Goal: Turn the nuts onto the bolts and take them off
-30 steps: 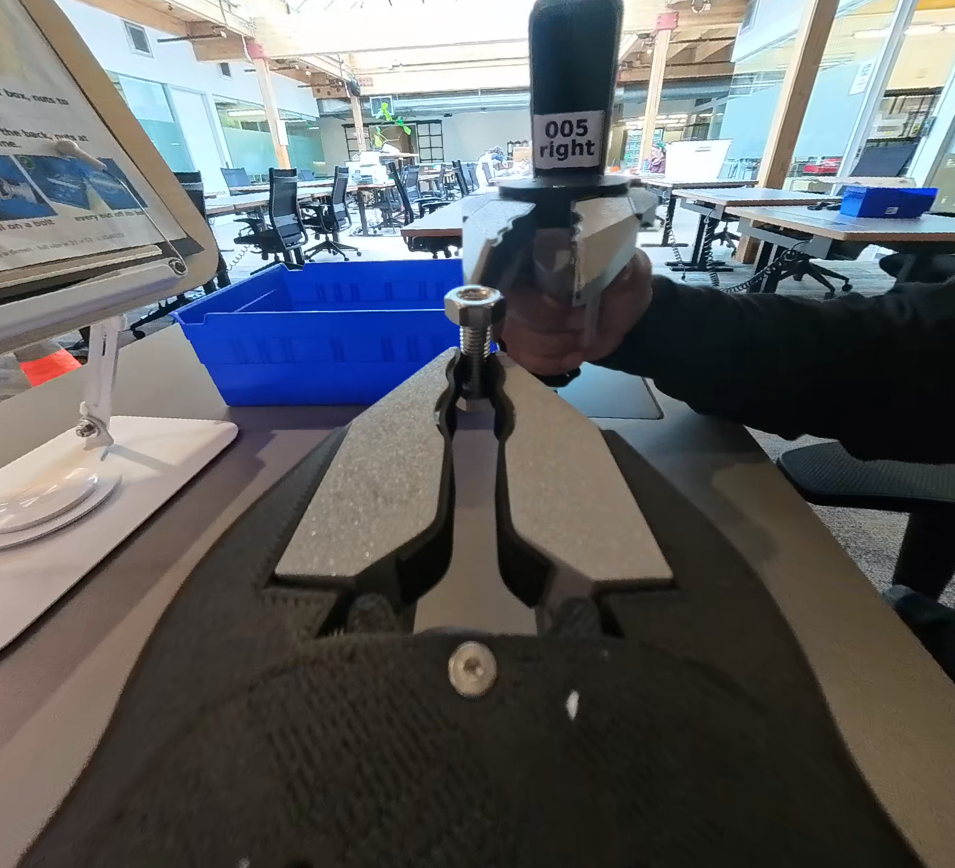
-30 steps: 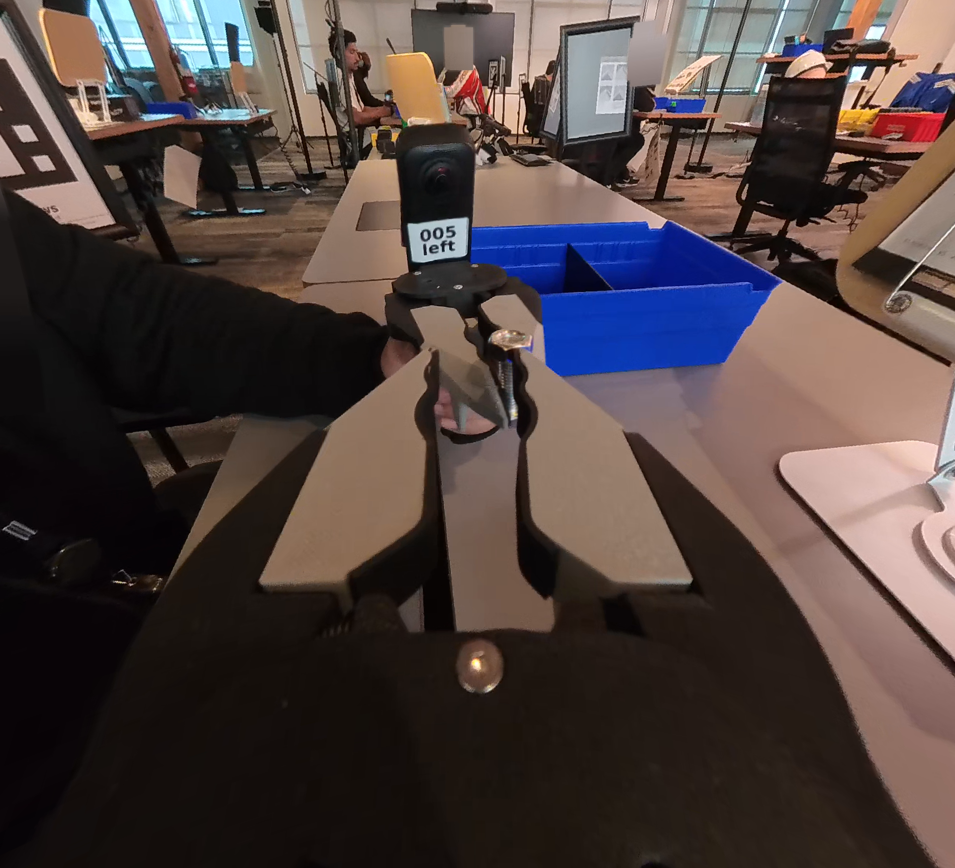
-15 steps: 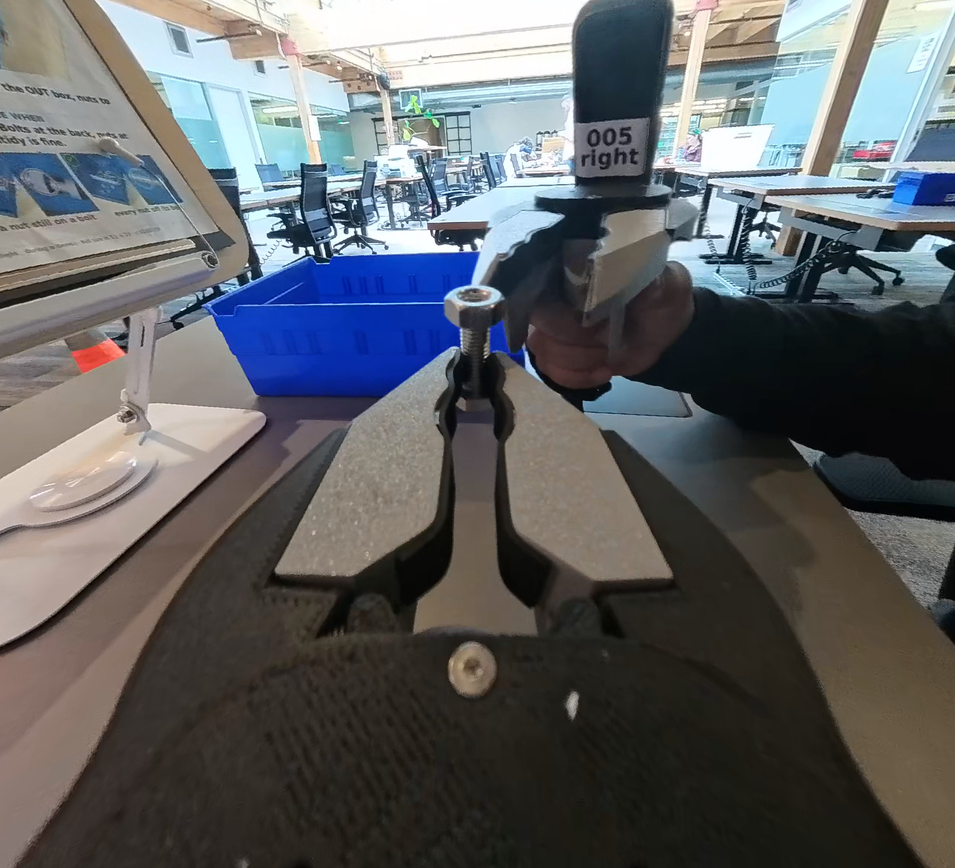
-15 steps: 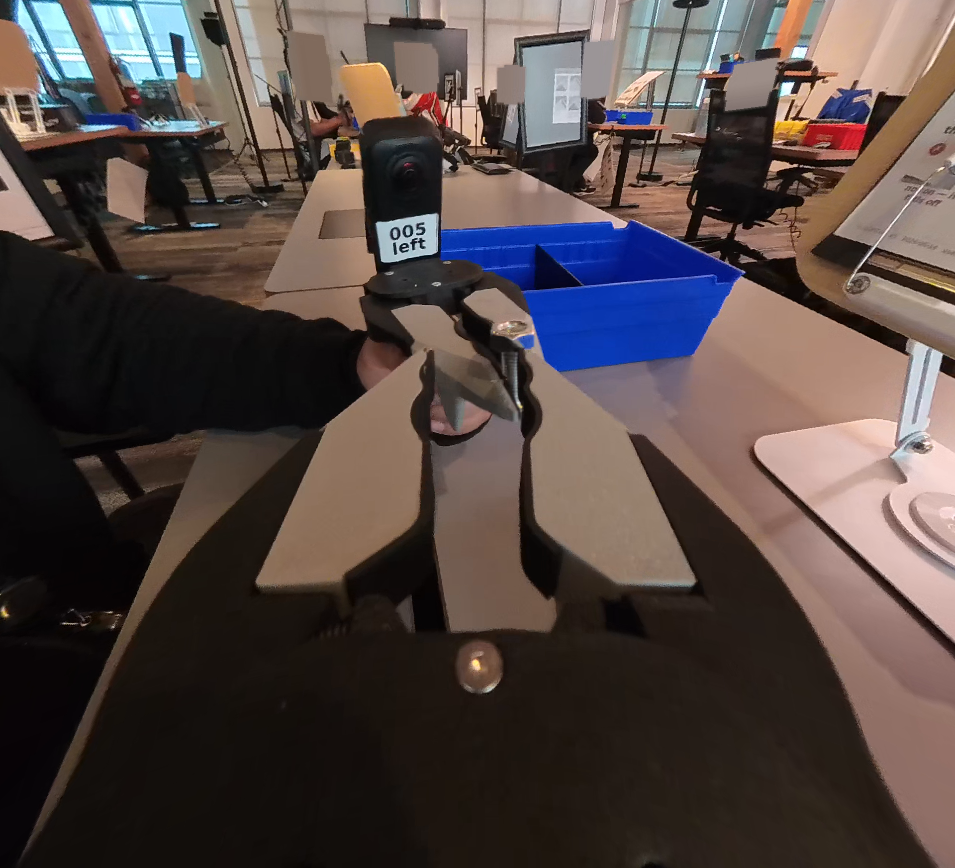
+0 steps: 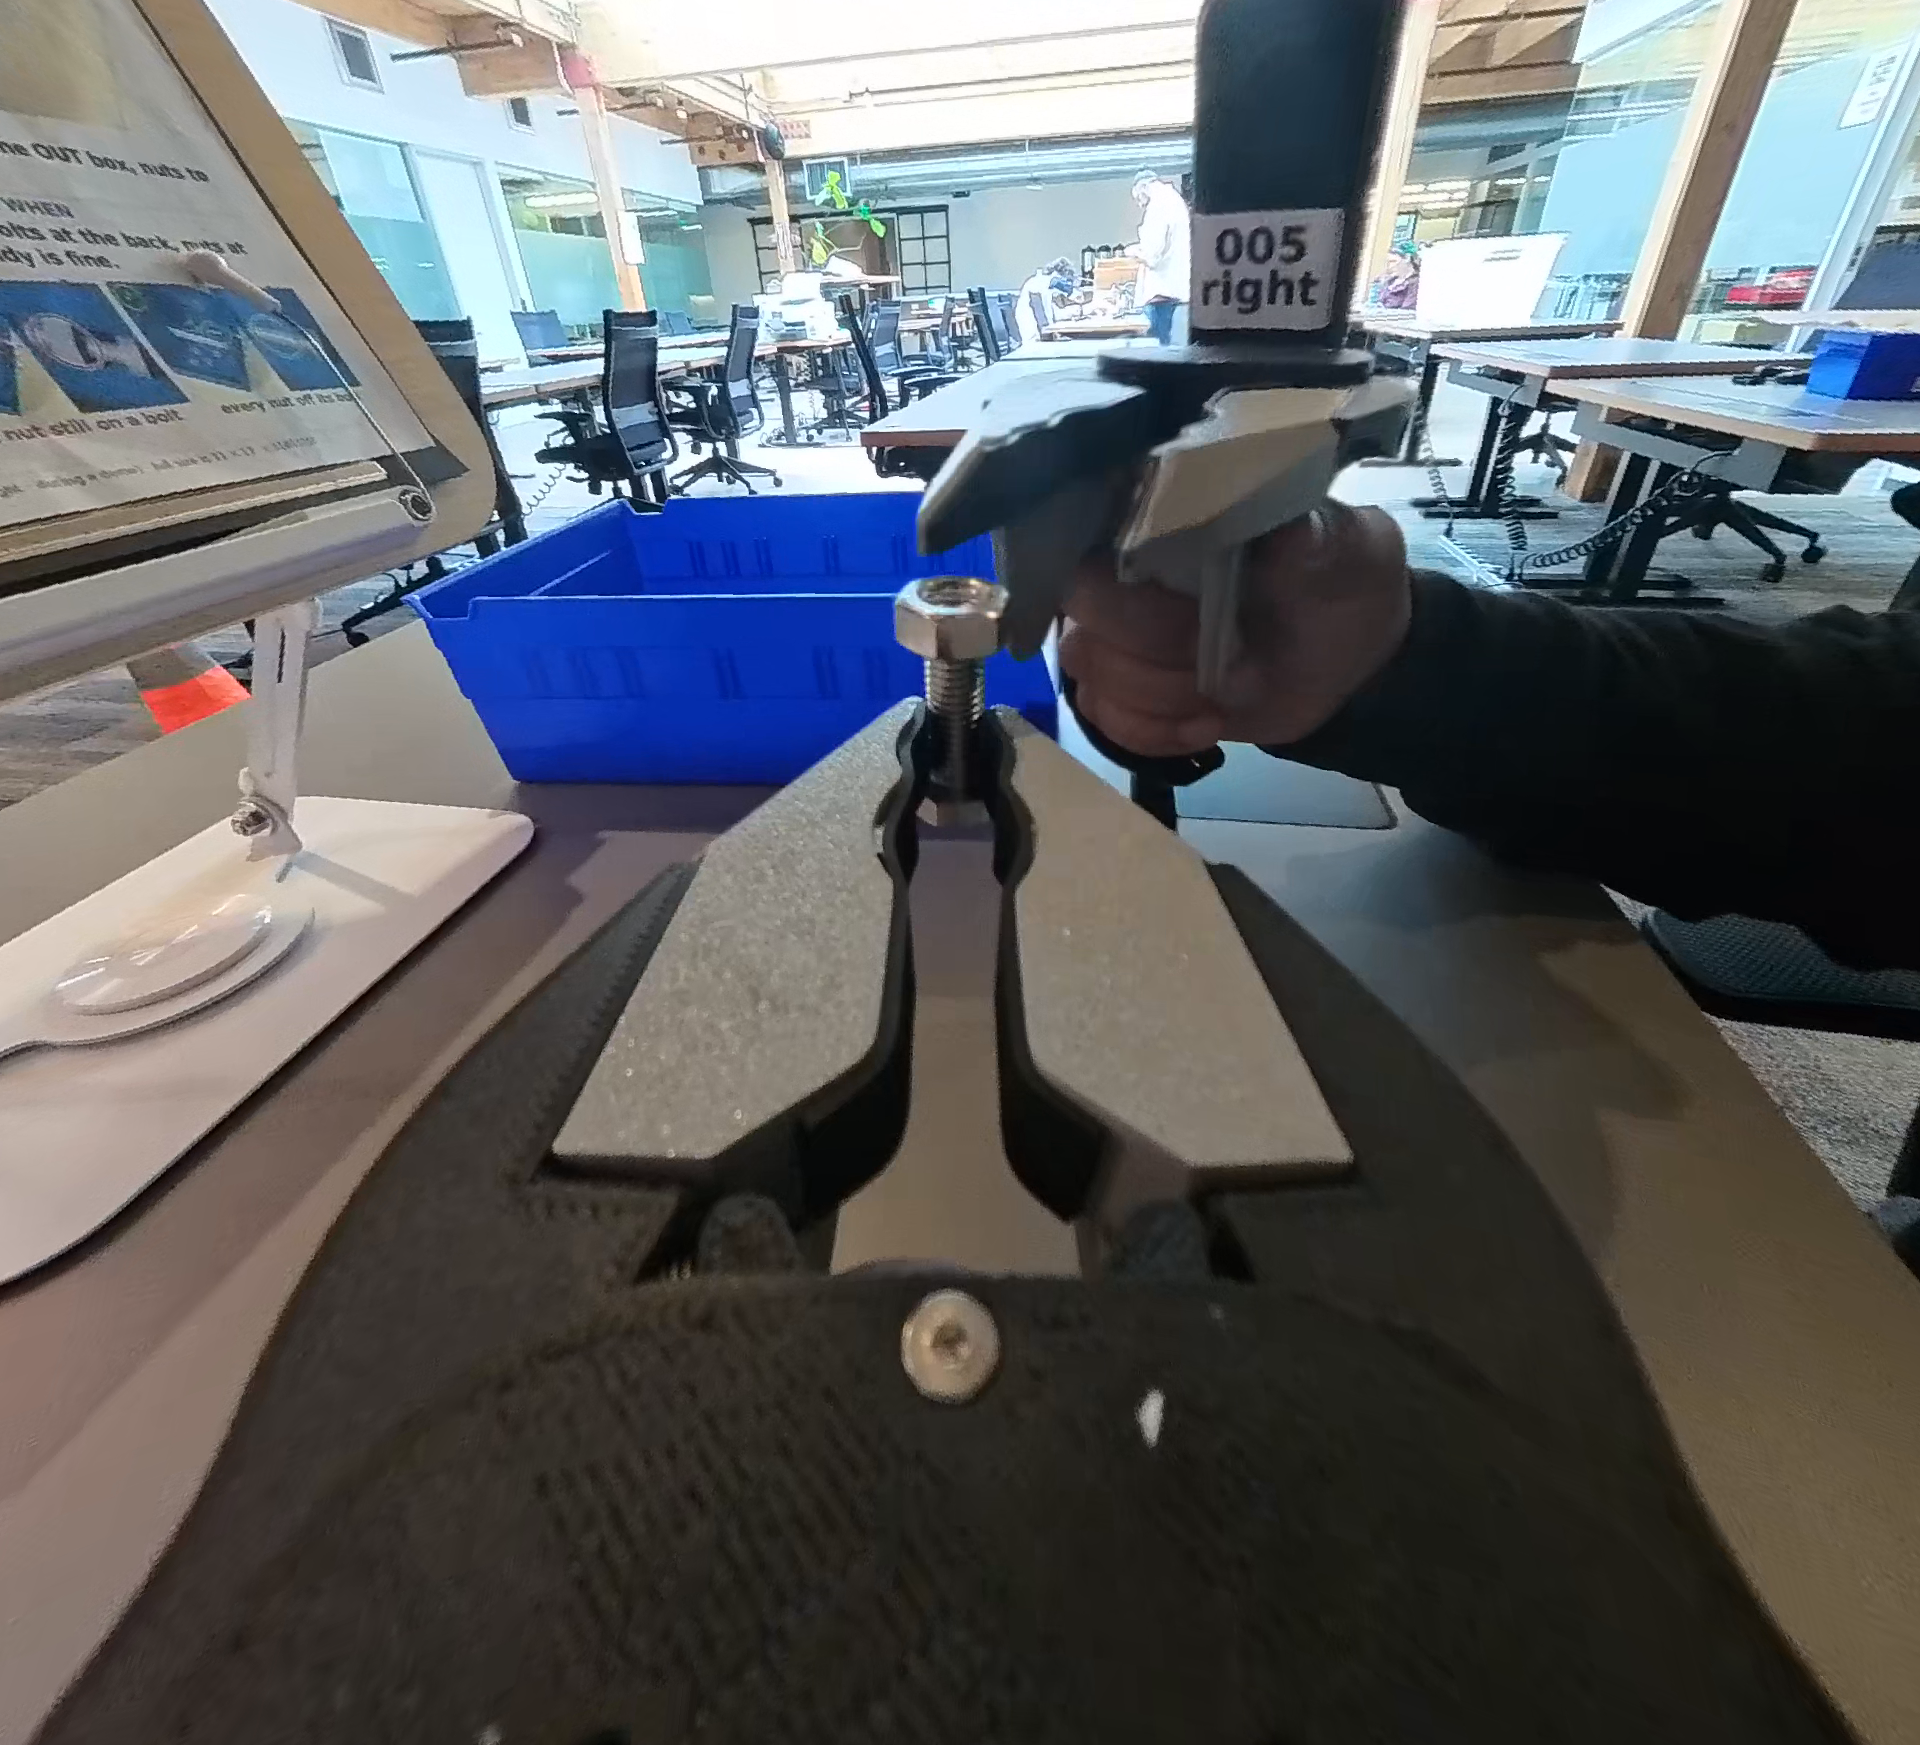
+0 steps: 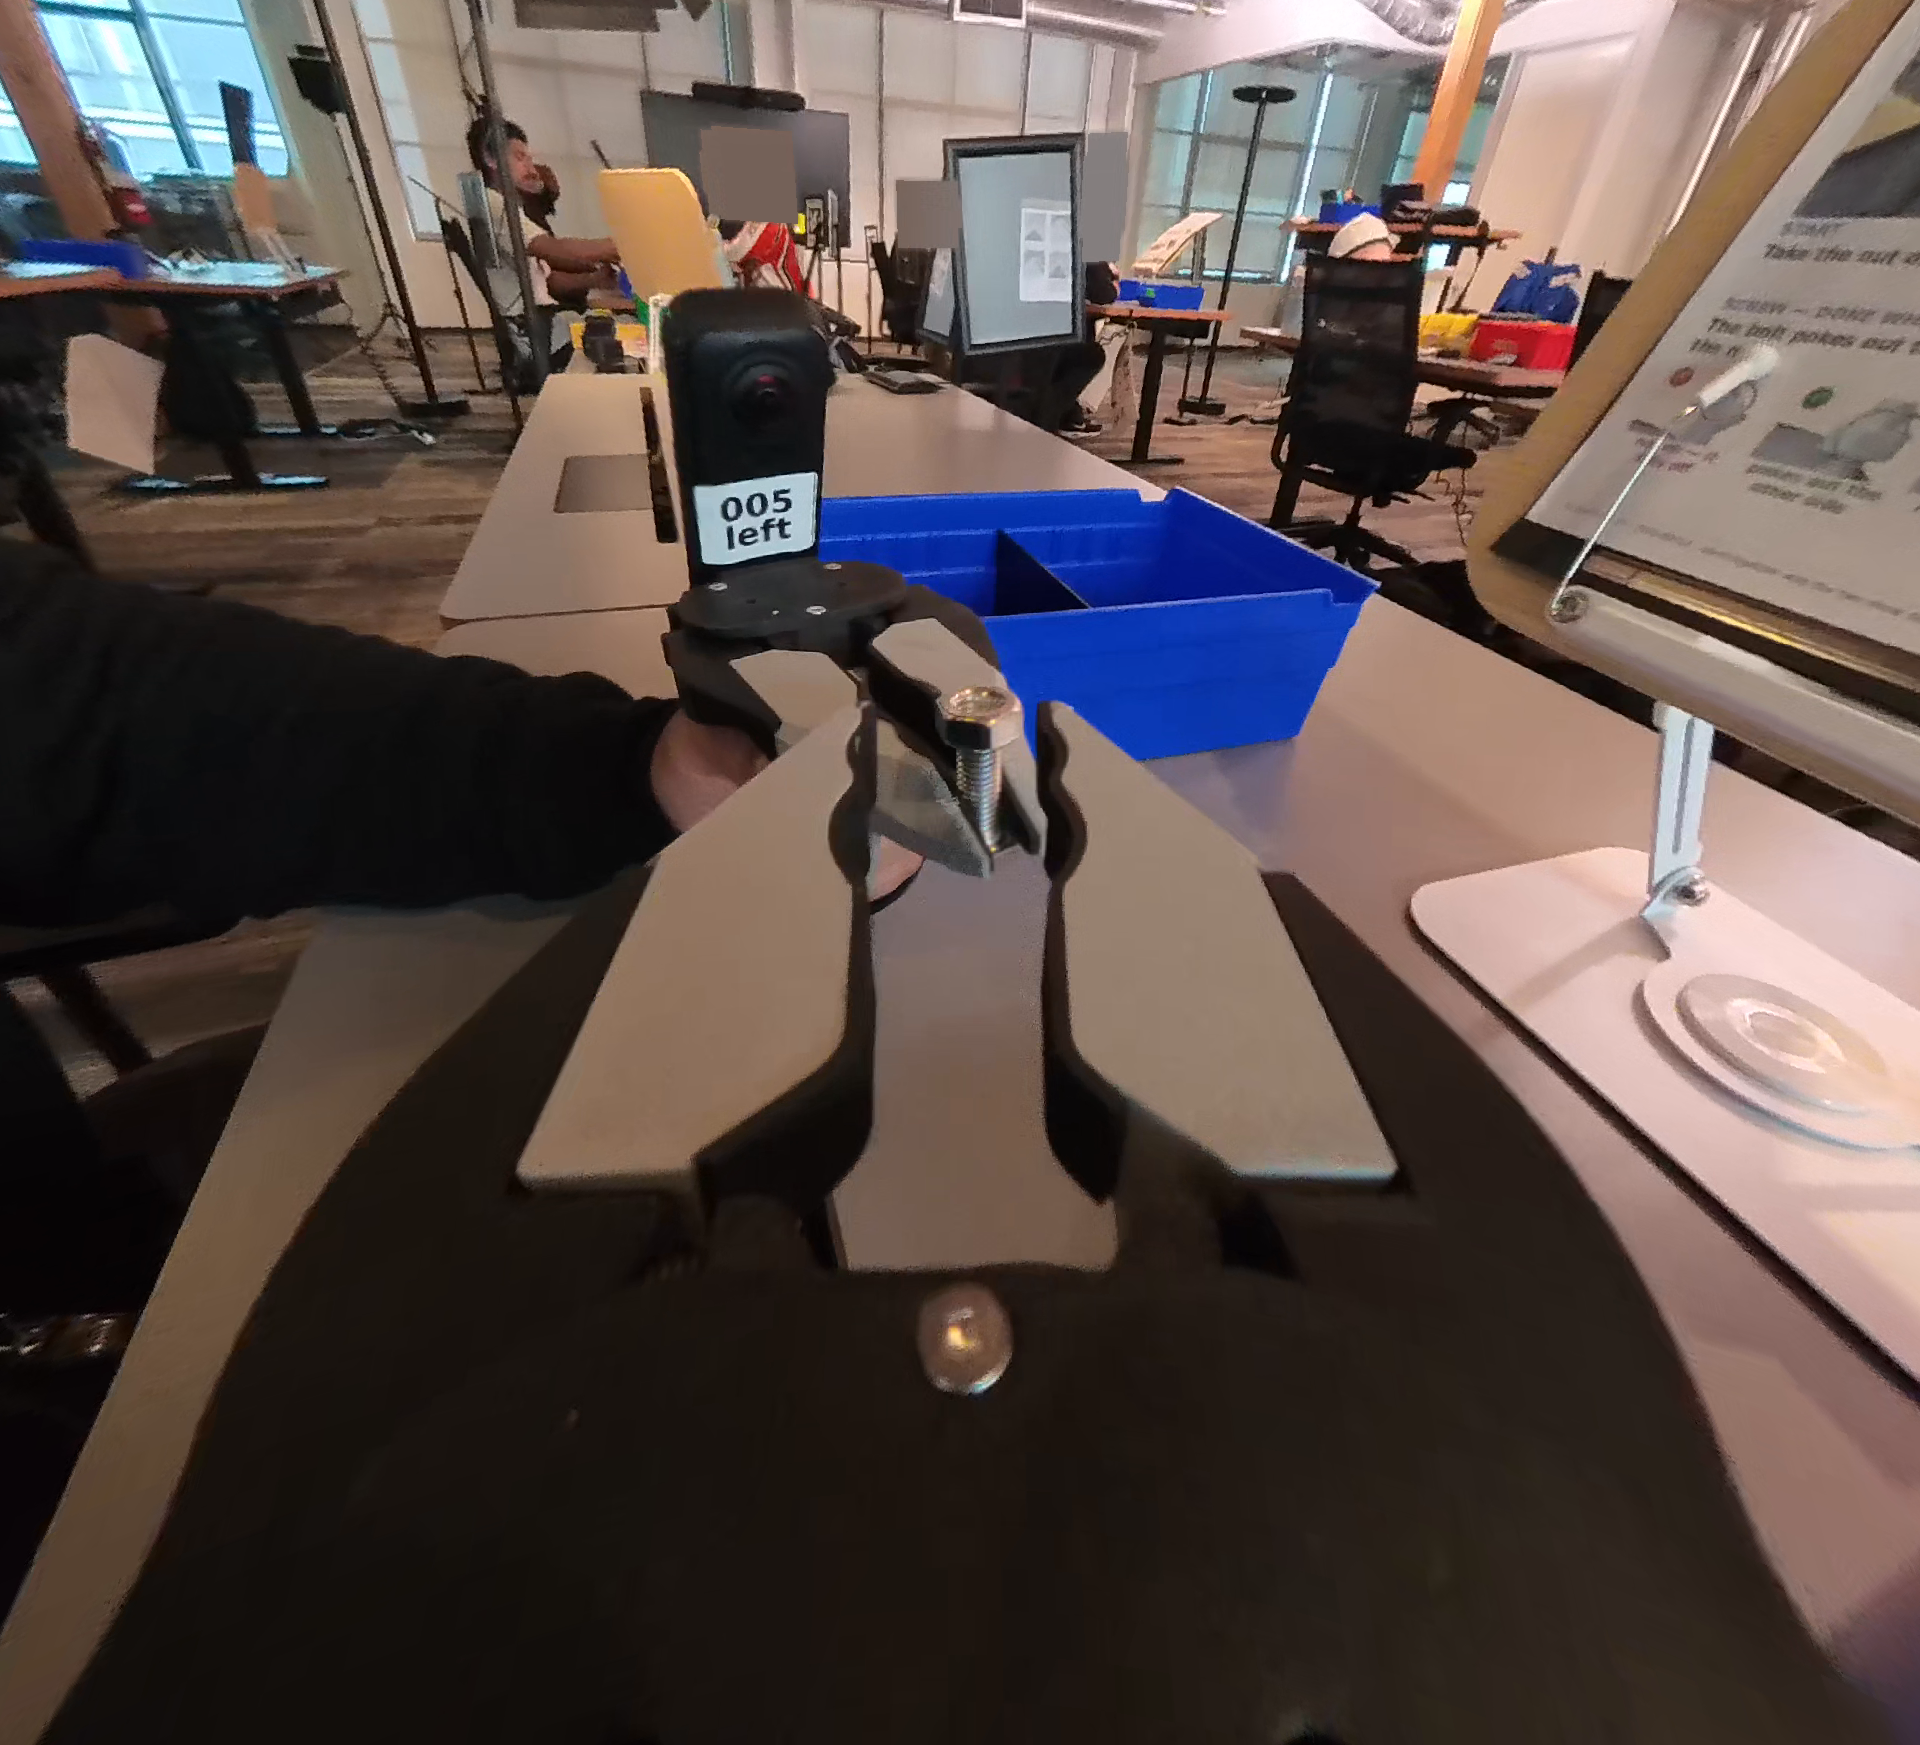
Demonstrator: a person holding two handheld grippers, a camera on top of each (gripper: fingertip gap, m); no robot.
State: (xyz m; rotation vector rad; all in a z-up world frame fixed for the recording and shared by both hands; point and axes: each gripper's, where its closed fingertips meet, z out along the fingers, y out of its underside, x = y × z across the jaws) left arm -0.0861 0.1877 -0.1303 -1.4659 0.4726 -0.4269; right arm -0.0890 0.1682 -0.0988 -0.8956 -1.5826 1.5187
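Observation:
My left gripper (image 5: 951,765) is shut on a steel bolt (image 5: 950,693) and holds it upright above the table. A hex nut (image 5: 948,620) sits at the top of the bolt's thread. My right gripper (image 5: 1023,552) is open, just right of and slightly above the nut, facing the left one. In the right wrist view the right gripper (image 6: 953,739) has its jaws spread. The nut (image 6: 979,713) and bolt (image 6: 982,786) show between its fingertips, nearer the right one. The left gripper (image 6: 987,854) grips the bolt's lower end. I cannot tell whether a finger touches the nut.
A blue bin (image 5: 727,656) with a divider (image 6: 1143,687) stands on the grey table (image 5: 1507,1020) behind the grippers. A tilted instruction board on a white stand (image 5: 260,916) is on the left side, and it also shows in the right wrist view (image 6: 1662,968). Desks and chairs are beyond. Left and right tips are no more than a few centimetres apart.
Both grippers have swung slightly together, so the background has shifted. The left gripper still holds the bolt. The right gripper stays open near the nut.

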